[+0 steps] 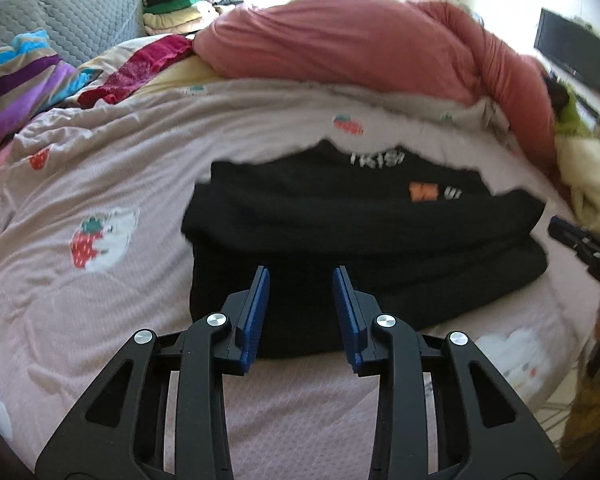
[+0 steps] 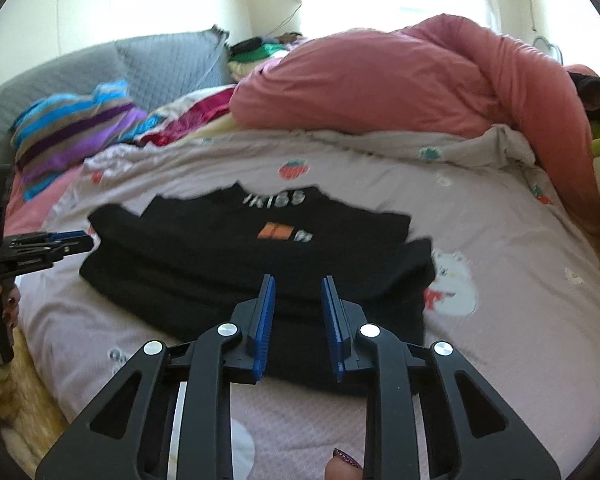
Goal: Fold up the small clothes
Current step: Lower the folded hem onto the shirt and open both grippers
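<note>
A black garment (image 1: 360,232) with white letters and an orange patch lies folded in layers on the pink strawberry-print bedsheet (image 1: 120,184). It also shows in the right wrist view (image 2: 252,264). My left gripper (image 1: 301,276) is open and empty, hovering over the garment's near edge. My right gripper (image 2: 298,284) is open and empty, also over the garment's near edge. The left gripper appears at the left edge of the right wrist view (image 2: 60,240). The right gripper's tip shows at the right edge of the left wrist view (image 1: 580,240).
A rolled salmon-pink duvet (image 1: 372,44) lies behind the garment. A striped pillow (image 1: 24,76), a red cloth (image 1: 148,64) and a grey quilted headboard (image 1: 80,8) are at the left. Stacked clothes (image 1: 180,12) sit far back. The bed's edge is at the right.
</note>
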{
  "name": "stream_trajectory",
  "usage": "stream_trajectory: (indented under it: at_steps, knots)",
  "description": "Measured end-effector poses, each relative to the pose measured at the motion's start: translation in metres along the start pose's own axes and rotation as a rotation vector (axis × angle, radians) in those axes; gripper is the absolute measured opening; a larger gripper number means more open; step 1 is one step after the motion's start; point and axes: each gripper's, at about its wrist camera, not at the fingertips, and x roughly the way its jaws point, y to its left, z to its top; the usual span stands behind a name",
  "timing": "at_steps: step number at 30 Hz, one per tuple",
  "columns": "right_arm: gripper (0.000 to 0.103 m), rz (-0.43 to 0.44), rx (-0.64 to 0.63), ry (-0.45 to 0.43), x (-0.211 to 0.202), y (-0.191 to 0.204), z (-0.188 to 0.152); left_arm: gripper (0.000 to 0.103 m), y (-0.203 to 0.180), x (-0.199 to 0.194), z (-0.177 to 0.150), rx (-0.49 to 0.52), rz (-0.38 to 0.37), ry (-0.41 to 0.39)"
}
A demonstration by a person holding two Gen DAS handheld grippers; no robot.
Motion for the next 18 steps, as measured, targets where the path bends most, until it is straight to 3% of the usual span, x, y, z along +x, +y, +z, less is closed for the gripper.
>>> stream_trajectory:
  at_steps: [8, 18]
  knots:
    - [0.021, -0.033, -0.041, 0.115, 0.031, 0.008, -0.027, 0.026, -0.003, 0.027, -0.011, 0.069, 0.105, 0.029]
    - [0.021, -0.094, -0.049, 0.152, 0.072, 0.001, -0.016, 0.026, -0.003, 0.047, 0.008, 0.08, 0.123, 0.009]
